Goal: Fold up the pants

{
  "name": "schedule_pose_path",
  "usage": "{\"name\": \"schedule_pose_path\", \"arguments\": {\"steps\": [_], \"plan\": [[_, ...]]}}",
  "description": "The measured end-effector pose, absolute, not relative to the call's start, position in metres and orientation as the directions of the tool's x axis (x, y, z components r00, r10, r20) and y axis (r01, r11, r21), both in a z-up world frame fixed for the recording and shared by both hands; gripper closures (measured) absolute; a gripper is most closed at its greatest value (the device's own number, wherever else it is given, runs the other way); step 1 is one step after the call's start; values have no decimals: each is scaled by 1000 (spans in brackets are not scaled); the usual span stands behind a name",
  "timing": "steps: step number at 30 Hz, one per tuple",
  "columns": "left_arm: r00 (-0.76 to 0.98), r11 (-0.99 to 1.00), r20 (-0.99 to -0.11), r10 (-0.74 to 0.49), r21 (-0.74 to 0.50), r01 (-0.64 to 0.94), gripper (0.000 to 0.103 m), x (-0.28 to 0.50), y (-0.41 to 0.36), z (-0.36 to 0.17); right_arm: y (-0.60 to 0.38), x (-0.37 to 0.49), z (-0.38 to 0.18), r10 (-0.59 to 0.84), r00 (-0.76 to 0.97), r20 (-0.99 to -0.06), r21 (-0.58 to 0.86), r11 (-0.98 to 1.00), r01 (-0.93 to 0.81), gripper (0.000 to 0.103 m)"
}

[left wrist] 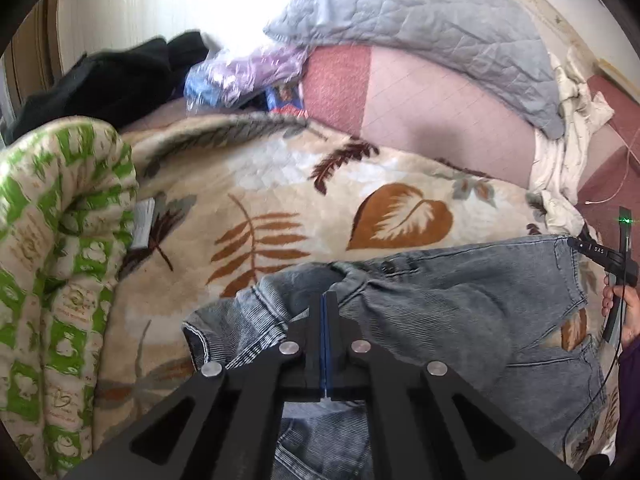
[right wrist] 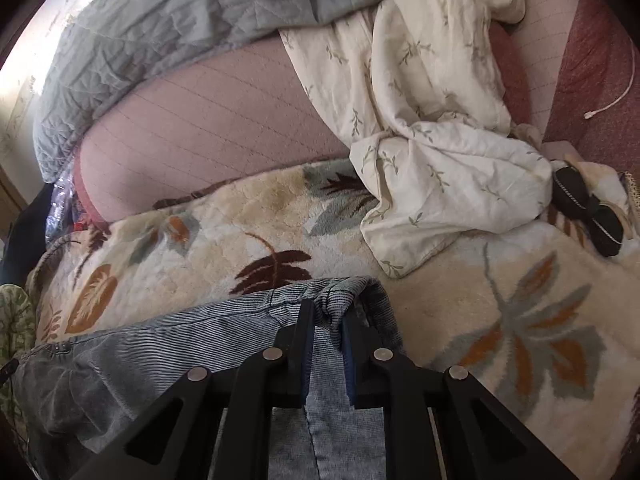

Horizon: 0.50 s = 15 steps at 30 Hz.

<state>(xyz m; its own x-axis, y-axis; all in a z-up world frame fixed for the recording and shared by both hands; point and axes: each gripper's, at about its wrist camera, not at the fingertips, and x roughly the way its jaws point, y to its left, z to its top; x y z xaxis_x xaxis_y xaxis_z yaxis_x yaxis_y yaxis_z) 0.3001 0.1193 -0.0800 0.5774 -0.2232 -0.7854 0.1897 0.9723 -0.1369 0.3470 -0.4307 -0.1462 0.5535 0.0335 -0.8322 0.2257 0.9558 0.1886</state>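
Grey-blue denim pants (left wrist: 460,312) lie on a cream blanket with leaf prints (left wrist: 280,184), waistband toward the far side. My left gripper (left wrist: 329,300) is shut, its jaws pressed together on a pinch of the waistband fabric near the middle. My right gripper (right wrist: 328,312) is shut on the pants (right wrist: 180,348) at a bunched corner of the waistband, fabric showing between the jaws. The right gripper also shows at the right edge of the left wrist view (left wrist: 616,264), held by a hand.
A green-patterned quilt (left wrist: 52,264) is rolled at the left. A grey quilted pillow (left wrist: 420,28) and pink mattress (left wrist: 440,120) lie behind. A crumpled cream sheet (right wrist: 420,128) lies beyond the right gripper, with black socks (right wrist: 588,212) and a white cable (right wrist: 612,96) at the right.
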Motion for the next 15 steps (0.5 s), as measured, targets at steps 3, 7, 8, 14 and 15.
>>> {"name": "schedule_pose_path", "arguments": {"steps": [3,7,8,14,15], "plan": [[606,971,-762,-230,-134,200,103,291,118,-62,-429,332,-129,25,593,-805,192,956,221,92],[642,970,-731,-233,-130,205,103,276,120,-37,-428,308,-106,33,636,-771,211,955,207,92],[647,970,-725,-235,-133,204,103,273,122,-33,-429,301,-101,33,645,-763,217,954,207,92],[648,973,-728,-225,-136,186,103,254,128,-29,-434,261,-84,54,685,-726,277,935,219,92],[637,974,-738,-222,-131,187,103,252,129,-33,-434,253,-80,56,692,-720,282,935,217,92]]}}
